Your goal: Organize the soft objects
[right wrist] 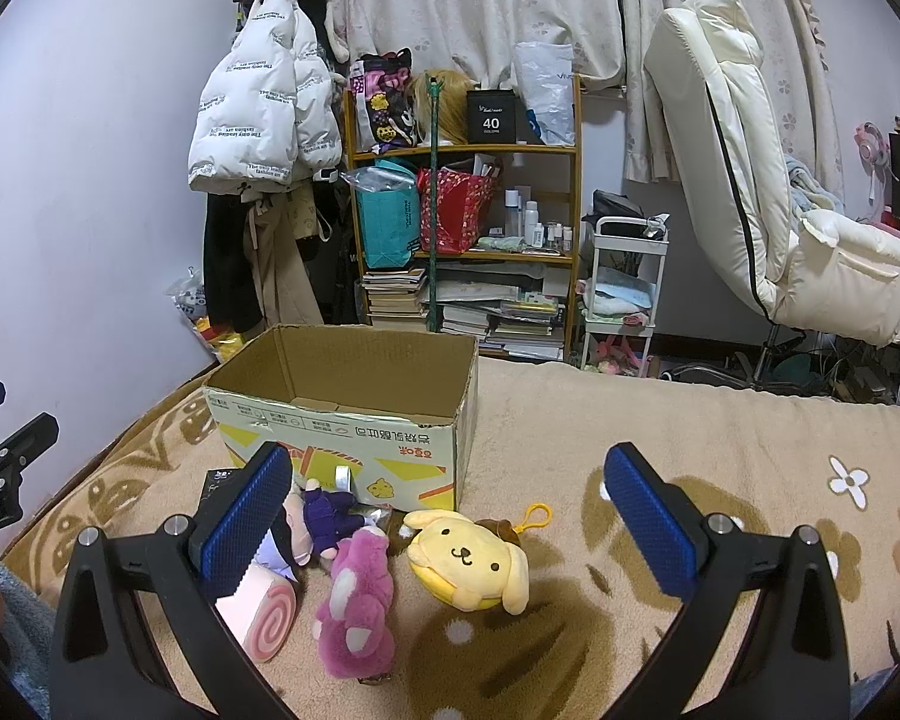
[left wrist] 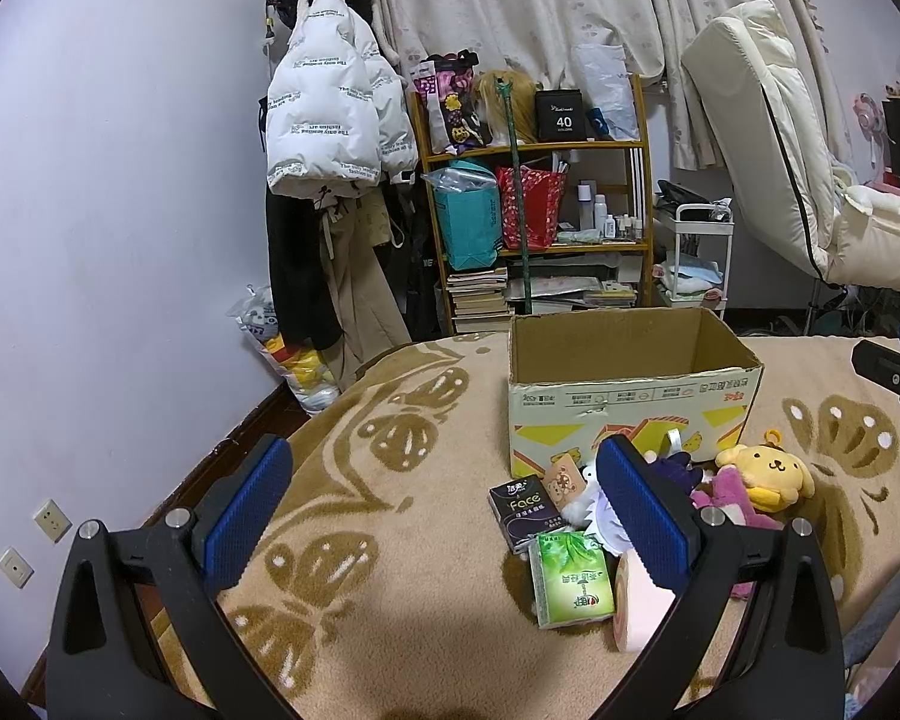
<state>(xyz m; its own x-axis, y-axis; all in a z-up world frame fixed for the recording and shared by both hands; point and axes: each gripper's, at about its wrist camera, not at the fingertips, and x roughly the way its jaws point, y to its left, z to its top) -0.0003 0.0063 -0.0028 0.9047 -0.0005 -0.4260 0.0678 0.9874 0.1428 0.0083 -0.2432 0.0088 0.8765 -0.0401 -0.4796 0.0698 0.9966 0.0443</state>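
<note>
Left claw [left wrist: 444, 516] and right claw [right wrist: 450, 516]: both spread apart, gripping nothing, above the bed blanket [right wrist: 660, 420]. Cardboard box [right wrist: 354, 414] stands open on the bed. Just in front of it lie a yellow dog plush [right wrist: 468, 558], pink plush [right wrist: 357, 606], pink roll cushion [right wrist: 267, 615] and green tissue pack [left wrist: 570, 579].

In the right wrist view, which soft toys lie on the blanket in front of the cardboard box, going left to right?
Pink swirl roll cushion → magenta plush bear → yellow dog plush. The purple doll behind them overlaps, so I left it out.
</note>
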